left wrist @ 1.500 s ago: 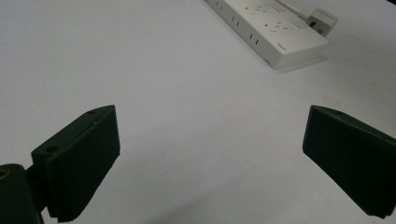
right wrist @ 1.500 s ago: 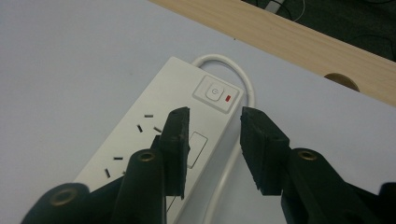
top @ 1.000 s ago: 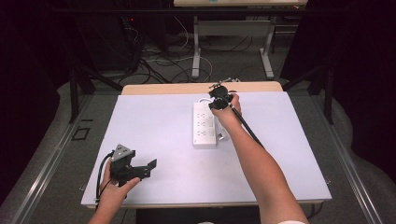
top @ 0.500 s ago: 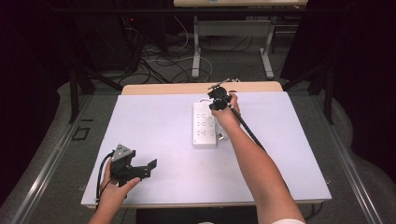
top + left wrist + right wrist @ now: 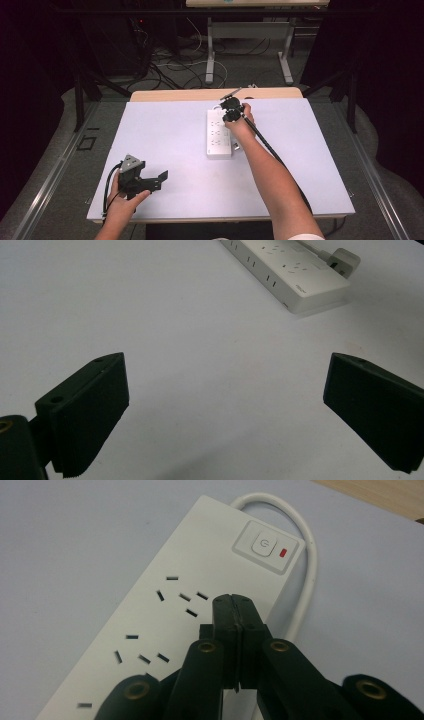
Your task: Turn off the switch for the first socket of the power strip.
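1. Right gripper (image 5: 233, 600): jaws have just been closing and now meet with nothing between them, tips over the power strip (image 5: 165, 625), switch (image 5: 263, 545) at 1 o'clock.
2. Power strip: lies on the table (image 5: 165, 130), toward 12 o'clock of centre.
3. Left gripper (image 5: 150, 181): jaws wide, holding nothing, at the table's 7 o'clock.

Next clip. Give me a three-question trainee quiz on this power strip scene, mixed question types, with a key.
1. True or false: the right tongs stand wide open above the power strip.
2. Which lies nearest the strip's corded end? A) the power button B) a mug C) a pair of scissors
3. Fill in: the left tongs are open over the bare white ____.

Key: 1 false, they are shut with nothing between them; 2 A, beside a red indicator; 3 table.
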`<state>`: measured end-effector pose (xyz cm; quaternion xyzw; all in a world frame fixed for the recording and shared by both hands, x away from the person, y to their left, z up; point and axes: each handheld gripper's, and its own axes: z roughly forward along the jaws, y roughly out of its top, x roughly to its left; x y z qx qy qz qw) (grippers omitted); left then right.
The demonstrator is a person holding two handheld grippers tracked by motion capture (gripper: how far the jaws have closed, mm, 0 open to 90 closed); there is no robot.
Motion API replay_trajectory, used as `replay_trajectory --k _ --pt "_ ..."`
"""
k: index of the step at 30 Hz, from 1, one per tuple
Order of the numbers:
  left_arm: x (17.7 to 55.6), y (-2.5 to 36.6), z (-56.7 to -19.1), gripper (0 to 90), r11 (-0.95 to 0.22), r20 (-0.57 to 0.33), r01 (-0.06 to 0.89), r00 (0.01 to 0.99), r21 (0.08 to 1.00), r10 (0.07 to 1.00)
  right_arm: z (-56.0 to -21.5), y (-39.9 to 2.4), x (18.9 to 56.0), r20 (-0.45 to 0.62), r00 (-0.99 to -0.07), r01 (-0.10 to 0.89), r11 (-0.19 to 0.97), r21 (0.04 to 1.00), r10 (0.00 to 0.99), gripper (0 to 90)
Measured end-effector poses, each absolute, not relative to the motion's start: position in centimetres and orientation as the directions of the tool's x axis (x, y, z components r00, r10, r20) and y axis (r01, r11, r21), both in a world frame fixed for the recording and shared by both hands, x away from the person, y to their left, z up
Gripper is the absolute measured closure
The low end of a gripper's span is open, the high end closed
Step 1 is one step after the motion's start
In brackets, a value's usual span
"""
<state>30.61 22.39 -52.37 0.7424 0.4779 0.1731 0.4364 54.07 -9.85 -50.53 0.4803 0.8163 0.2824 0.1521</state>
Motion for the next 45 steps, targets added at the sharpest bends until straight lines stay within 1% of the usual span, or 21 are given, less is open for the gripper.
replay_trajectory --k 2,3,6,8,10,12,14,16,18,19,20,22,25,31,35,38,40,41,42,43,45 --pt "30.6 22.4 -52.4 4.3 -0.159 -0.164 0.561 0.482 0.812 0.861 -50.7 -9.8 54.1 0.033 -0.485 0.697 0.364 0.618 0.874 90.0" --pt "30.6 22.4 -52.4 4.3 -0.16 -0.164 0.561 0.482 0.812 0.861 -50.7 -9.7 54.0 0.038 -0.472 0.715 0.357 0.601 0.881 90.0" --pt "30.6 22.4 -52.4 4.3 -0.165 -0.158 0.558 0.485 0.813 0.86 -50.8 -9.6 54.0 0.045 -0.472 0.723 0.358 0.592 0.88 90.0" --pt "30.6 22.4 -52.4 4.3 -0.164 -0.159 0.558 0.485 0.814 0.86 -51.1 -9.7 54.1 0.04 -0.488 0.704 0.367 0.607 0.872 90.0" --pt "30.6 22.3 -52.4 4.3 -0.16 -0.163 0.56 0.483 0.813 0.86 -51.1 -9.6 54.1 0.046 -0.477 0.719 0.359 0.595 0.878 90.0" --pt "30.6 22.4 -52.4 4.3 -0.16 -0.163 0.56 0.483 0.813 0.86 -51.2 -9.7 54.1 0.042 -0.484 0.72 0.37 0.587 0.874 90.0" --pt "30.6 22.4 -52.4 4.3 -0.164 -0.16 0.559 0.484 0.813 0.86 -51.3 -9.5 54.1 0.057 -0.479 0.72 0.356 0.596 0.876 90.0" --pt "30.6 22.4 -52.4 4.3 -0.16 -0.164 0.561 0.483 0.812 0.86 -51.2 -9.5 54.1 0.049 -0.47 0.733 0.359 0.578 0.881 90.0" --pt "30.6 22.4 -52.4 4.3 -0.161 -0.163 0.56 0.483 0.813 0.86 -51.6 -9.7 54.2 0.052 -0.488 0.71 0.361 0.605 0.871 90.0" --pt "30.6 22.4 -52.4 4.3 -0.161 -0.163 0.56 0.483 0.813 0.86 -51.3 -9.6 54.1 0.047 -0.476 0.735 0.367 0.571 0.878 90.0" --pt "30.6 22.4 -52.4 4.4 -0.161 -0.163 0.56 0.483 0.813 0.86 -51.4 -9.7 54.2 0.042 -0.483 0.73 0.376 0.571 0.875 90.0" --pt "30.6 22.4 -52.4 4.4 -0.16 -0.163 0.56 0.483 0.813 0.86 -51.5 -9.5 54.1 0.061 -0.464 0.747 0.353 0.563 0.884 90.0" --pt "30.6 22.4 -52.4 4.4 -0.161 -0.163 0.56 0.484 0.813 0.86 -51.6 -9.6 54.2 0.044 -0.482 0.735 0.376 0.563 0.875 90.0" --pt "30.6 22.4 -52.4 4.4 -0.163 -0.162 0.562 0.483 0.811 0.86 -51.6 -9.4 54.2 0.057 -0.467 0.743 0.357 0.567 0.882 89.6" --pt "30.6 22.4 -52.4 4.4 -0.164 -0.161 0.563 0.484 0.81 0.86 -51.7 -9.5 54.2 0.063 -0.477 0.733 0.357 0.579 0.877 89.7" --pt "30.6 22.3 -52.4 4.4 -0.165 -0.161 0.564 0.484 0.809 0.86 -51.7 -9.6 54.3 0.058 -0.479 0.736 0.365 0.57 0.876 89.2" --pt "30.6 22.3 -52.4 4.4 -0.165 -0.161 0.562 0.484 0.81 0.86 -51.6 -9.6 54.3 0.05 -0.466 0.743 0.36 0.564 0.883 89.2" --pt "30.6 22.4 -52.4 4.4 -0.167 -0.16 0.564 0.484 0.808 0.86 -51.7 -9.5 54.3 0.043 -0.465 0.73 0.355 0.585 0.884 89.4" --pt "30.6 22.3 -52.4 4.4 -0.163 -0.16 0.561 0.482 0.812 0.862 -51.5 -9.7 54.3 0.019 -0.475 0.736 0.385 0.557 0.88 89.6" --pt "30.6 22.4 -52.4 4.4 -0.164 -0.161 0.562 0.484 0.811 0.86 -51.8 -9.7 54.3 0.03 -0.473 0.72 0.366 0.59 0.881 90.0" --pt "30.6 22.4 -52.4 4.4 -0.163 -0.162 0.562 0.483 0.811 0.86 -51.7 -9.7 54.4 0.037 -0.459 0.738 0.358 0.572 0.888 90.0"
